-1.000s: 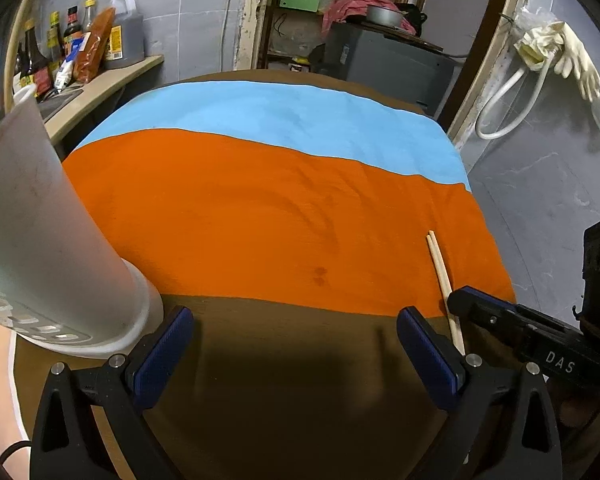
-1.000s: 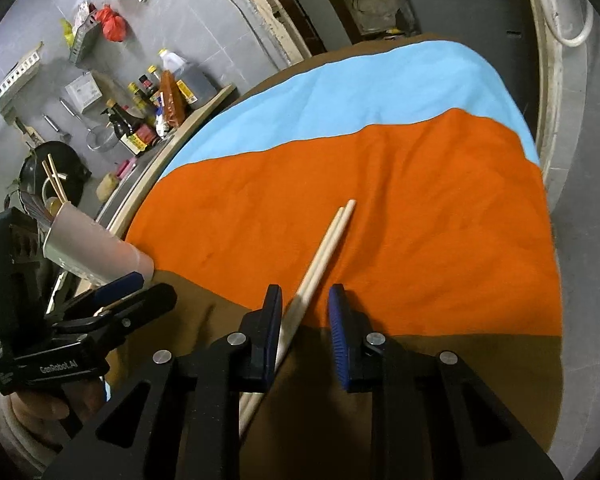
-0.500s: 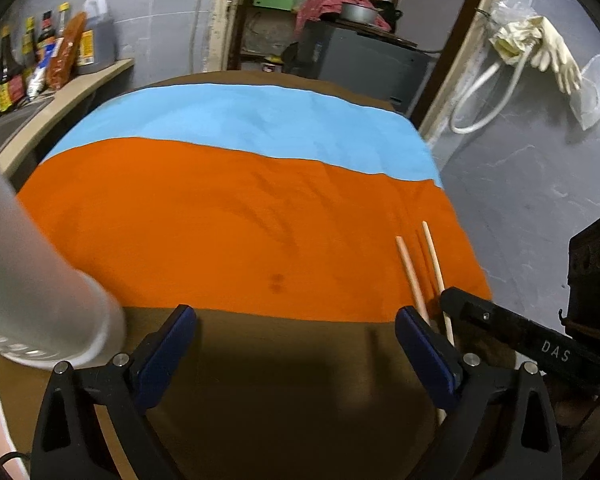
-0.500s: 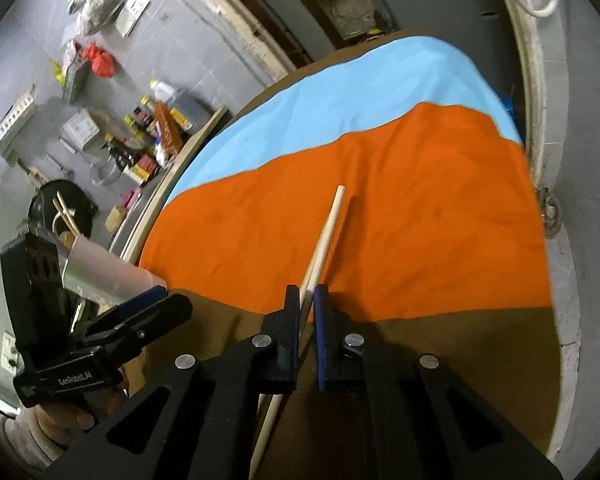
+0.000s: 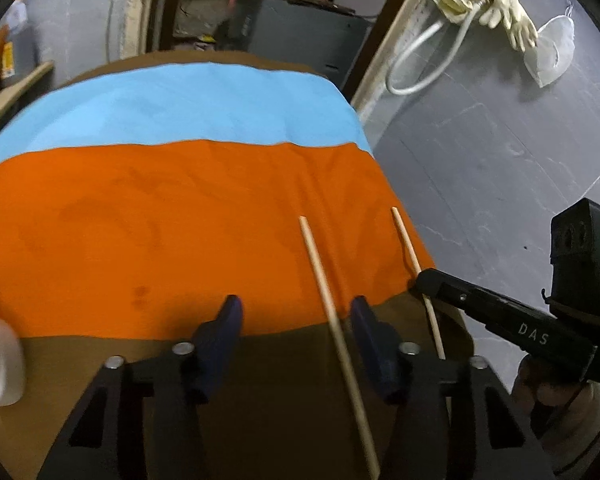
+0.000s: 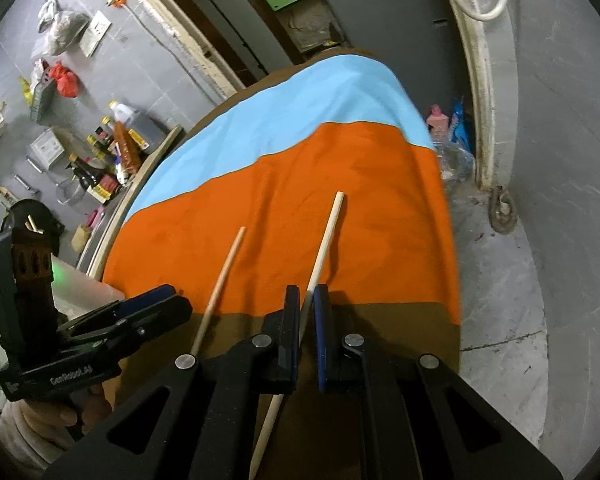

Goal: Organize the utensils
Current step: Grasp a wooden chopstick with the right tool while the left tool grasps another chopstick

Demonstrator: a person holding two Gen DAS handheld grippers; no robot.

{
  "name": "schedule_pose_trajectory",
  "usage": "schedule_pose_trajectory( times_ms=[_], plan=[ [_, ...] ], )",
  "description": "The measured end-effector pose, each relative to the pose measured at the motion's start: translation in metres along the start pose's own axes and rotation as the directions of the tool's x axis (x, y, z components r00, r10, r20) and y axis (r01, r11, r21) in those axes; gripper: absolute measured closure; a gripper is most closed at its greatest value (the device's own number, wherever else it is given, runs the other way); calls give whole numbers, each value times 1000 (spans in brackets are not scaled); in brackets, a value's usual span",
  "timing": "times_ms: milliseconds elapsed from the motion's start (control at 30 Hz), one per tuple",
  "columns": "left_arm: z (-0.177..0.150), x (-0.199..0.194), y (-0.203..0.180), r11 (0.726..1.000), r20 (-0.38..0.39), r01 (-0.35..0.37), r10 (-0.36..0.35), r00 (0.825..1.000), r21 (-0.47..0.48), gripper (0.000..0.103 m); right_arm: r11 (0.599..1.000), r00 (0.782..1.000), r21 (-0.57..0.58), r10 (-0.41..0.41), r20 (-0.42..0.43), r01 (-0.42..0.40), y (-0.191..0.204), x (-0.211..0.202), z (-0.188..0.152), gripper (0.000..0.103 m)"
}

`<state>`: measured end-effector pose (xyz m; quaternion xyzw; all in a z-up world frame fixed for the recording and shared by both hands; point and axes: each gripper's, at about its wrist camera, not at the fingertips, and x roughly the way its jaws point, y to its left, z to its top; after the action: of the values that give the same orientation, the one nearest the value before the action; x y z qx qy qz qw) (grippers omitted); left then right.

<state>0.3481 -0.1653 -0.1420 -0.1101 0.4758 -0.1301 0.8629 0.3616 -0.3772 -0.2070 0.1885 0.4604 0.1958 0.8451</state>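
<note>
On the desk's orange, blue and brown cloth [image 5: 180, 220], the right gripper [image 6: 307, 312] clamps one pale wooden chopstick [image 6: 324, 240]. The left gripper [image 5: 296, 320], fingers just narrowing yet apart, straddles the other chopstick [image 5: 320, 272] at lower centre; it likely needs closing next.

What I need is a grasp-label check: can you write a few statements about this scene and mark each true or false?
1. The right tool is shut on one chopstick. True.
2. The left tool clamps the other chopstick. False: its jaws have just been closing, but it sits between them unpinched.
3. The two chopsticks touch. False: they are apart.
4. The cloth has blue, orange and brown bands. True.
</note>
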Motion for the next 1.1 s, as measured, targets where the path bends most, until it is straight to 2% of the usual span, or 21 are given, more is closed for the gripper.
schedule_pose_trajectory(
  times_ms=[67, 133, 233, 433, 533, 867, 1000, 1100],
  plan=[
    [3, 6, -4, 1000, -26, 14, -14, 1000, 4, 66, 1000, 1000, 6, 0, 0, 0, -3, 0, 0, 96],
    [7, 15, -6, 1000, -65, 0, 1, 998, 14, 75, 1000, 1000, 6, 1, 0, -1, -4, 0, 0, 96],
    [15, 21, -10, 999, -108, -31, 34, 994, 37, 77, 1000, 1000, 7, 4, -3, -4, -3, 3, 1, 96],
    [27, 29, -17, 998, -197, -33, 42, 979, 52, 84, 1000, 1000, 13, 10, -18, -10, -7, 6, 3, 96],
    [31, 32, -16, 999, -228, -28, 38, 973, 46, 84, 1000, 1000, 16, 6, -30, -5, -6, 8, 5, 96],
    [36, 37, -11, 1000, -268, 7, -5, 963, 7, 84, 999, 995, 34, -39, -95, 42, 2, 26, 15, 94],
    [37, 40, -12, 1000, -268, 2, 3, 963, 17, 96, 997, 992, 33, -73, -99, 76, 7, 29, 16, 94],
    [35, 38, -3, 997, -275, 26, -46, 960, -75, 98, 996, 992, 31, -81, -92, 84, 12, 26, 16, 97]
  ],
)
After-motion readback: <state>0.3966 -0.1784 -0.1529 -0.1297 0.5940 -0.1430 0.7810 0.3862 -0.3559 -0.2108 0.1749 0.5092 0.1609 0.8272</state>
